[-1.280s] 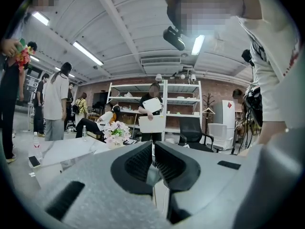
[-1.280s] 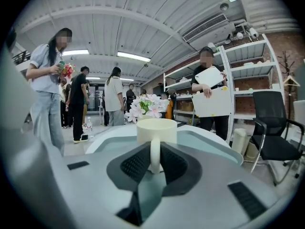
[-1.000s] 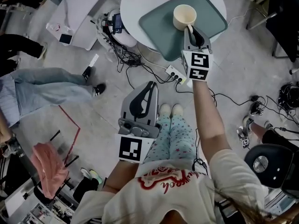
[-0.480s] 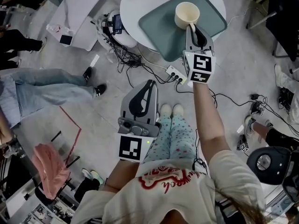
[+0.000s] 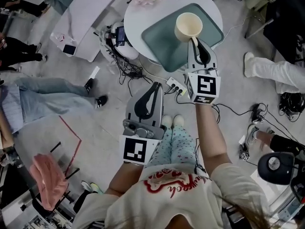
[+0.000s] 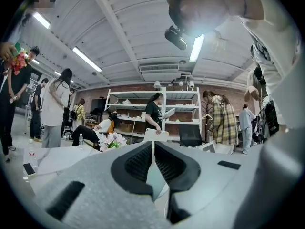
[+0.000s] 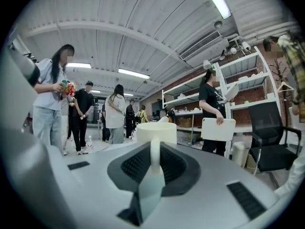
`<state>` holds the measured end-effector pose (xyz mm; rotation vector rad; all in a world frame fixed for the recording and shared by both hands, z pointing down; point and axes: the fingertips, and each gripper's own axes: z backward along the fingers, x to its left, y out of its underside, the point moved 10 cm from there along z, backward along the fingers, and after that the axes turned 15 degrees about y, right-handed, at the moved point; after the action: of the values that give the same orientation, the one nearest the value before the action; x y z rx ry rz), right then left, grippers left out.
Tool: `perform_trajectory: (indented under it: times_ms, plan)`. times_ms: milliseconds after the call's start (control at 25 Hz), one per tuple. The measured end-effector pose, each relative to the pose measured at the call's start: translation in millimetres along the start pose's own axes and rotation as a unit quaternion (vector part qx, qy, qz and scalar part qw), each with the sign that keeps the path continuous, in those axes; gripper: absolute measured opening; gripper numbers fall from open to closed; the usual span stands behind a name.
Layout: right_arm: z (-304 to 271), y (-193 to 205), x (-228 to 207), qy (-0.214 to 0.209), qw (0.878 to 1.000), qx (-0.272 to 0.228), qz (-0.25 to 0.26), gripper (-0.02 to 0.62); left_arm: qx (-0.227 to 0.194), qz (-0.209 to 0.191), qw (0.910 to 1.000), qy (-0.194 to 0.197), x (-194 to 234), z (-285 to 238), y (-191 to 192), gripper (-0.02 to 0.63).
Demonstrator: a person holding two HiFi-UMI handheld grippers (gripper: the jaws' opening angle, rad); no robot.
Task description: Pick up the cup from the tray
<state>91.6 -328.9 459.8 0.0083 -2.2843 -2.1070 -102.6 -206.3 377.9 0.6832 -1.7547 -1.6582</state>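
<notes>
Cup (image 5: pixel 188 26) seems light, stiff, slippery, breakable; my right gripper (image 5: pixel 194 34) pinches its thin handle (image 7: pixel 155 152), where it could pivot. My left gripper (image 5: pixel 155 87) sits closed, empty.

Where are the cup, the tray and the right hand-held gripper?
cup (image 5: pixel 188 25): head view, inside its open top.
tray (image 5: pixel 163 36): head view, bare left part.
right hand-held gripper (image 5: pixel 195 41): head view, between its fingertips, at the cup's handle.

Head view: we look steeply down; left hand-held gripper (image 5: pixel 156 86), right hand-held gripper (image 5: pixel 194 41) cameras face level, sharing far shelves (image 6: pixel 181 107).
</notes>
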Motion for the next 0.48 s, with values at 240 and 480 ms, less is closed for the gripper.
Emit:
perform_trajectory:
  times_ms: [240,480]
  plan:
    - [36.0,-63.7,-7.3,-0.018,0.999,-0.022,-0.024,0.055,-0.024,-0.026,0.9993,0.009,-0.6,-6.8,-30.0,0.026]
    - [72.5,-115.0,-12.0,-0.023,0.999,-0.041,-0.020,0.055,-0.042,-0.031,0.9985,0.016,-5.5,-12.2,-48.3,0.026]
